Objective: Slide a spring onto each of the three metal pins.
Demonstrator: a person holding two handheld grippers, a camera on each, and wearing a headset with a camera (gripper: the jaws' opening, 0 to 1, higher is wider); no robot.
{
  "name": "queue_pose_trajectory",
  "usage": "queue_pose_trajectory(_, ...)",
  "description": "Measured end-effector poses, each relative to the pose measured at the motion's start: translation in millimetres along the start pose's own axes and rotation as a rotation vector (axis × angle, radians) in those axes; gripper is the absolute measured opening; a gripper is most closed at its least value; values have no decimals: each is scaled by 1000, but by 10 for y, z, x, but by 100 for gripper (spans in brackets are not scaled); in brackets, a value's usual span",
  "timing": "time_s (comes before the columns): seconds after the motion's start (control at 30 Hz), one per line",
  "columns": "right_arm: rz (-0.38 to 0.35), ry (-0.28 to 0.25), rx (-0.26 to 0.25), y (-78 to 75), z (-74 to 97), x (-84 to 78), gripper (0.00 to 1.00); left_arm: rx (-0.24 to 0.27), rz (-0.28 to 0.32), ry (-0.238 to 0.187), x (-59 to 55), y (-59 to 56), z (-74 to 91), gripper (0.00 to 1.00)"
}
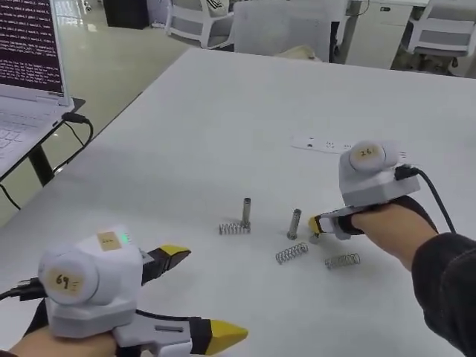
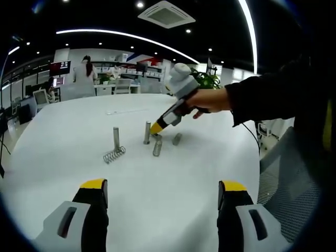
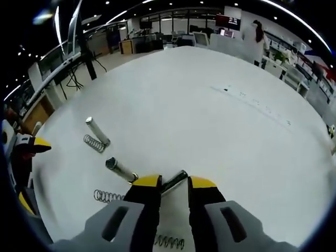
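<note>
White table, laptop on a stand off its left edge, power strip lying beyond the work area, office chairs past the far edge. Just bare tabletop between the left gripper and the parts. Two pins stand upright mid-table, near each other: left pin and middle pin. Three springs lie flat on the table, not yet on any pin: first spring touching the left pin's base, second spring just in front of the middle pin, third spring to the right of that. Right gripper is low at the table just right of the middle pin, jaws narrowed around the third pin, which runs slanted between the tips; can't tell if it's actually clamped. Left gripper spread wide, holding nothing, at the near edge well apart from pins and springs
</note>
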State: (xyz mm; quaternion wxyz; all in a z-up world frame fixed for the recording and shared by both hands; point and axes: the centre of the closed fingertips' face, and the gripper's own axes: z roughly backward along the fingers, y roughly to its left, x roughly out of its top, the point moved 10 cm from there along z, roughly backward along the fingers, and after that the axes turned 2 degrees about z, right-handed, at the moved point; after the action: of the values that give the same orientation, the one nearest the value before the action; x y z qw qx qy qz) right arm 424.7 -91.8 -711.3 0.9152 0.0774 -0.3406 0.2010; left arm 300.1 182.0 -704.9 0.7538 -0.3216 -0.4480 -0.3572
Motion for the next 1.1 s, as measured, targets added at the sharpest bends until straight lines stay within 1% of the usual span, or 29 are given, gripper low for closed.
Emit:
queue_pose_trajectory(0.17,-4,9,2,2,-23,10,18,0,0,2,-2,1,3,83)
queue_pose_trajectory(0.23,5,15,0,-7,-43,22,17,2,0,2,-4,3,6,83)
queue_pose_trajectory(0.37,26,26,-4,2,-29,21,16,2,2,3,-8,3,6,83)
queue_pose_trajectory(0.5,45,37,-6,1,-9,22,13,1,2,4,-7,4,3,83)
queue_pose_trajectory(0.63,36,44,-3,2,-8,13,14,1,2,4,-5,2,5,82)
queue_pose_trajectory(0.67,31,53,-4,5,-7,5,14,1,2,5,-5,1,6,82)
queue_pose_trajectory(0.9,47,62,-4,-14,-12,12,13,-2,0,9,-6,-5,8,82)
queue_pose_trajectory(0.97,59,66,-6,-5,-4,11,11,-3,-2,10,-5,-6,8,81)
queue_pose_trajectory(1.03,89,71,-14,9,2,7,10,-2,0,7,-1,-6,9,81)
queue_pose_trajectory(1.1,86,70,-14,14,7,4,9,-2,0,7,2,-5,11,81)
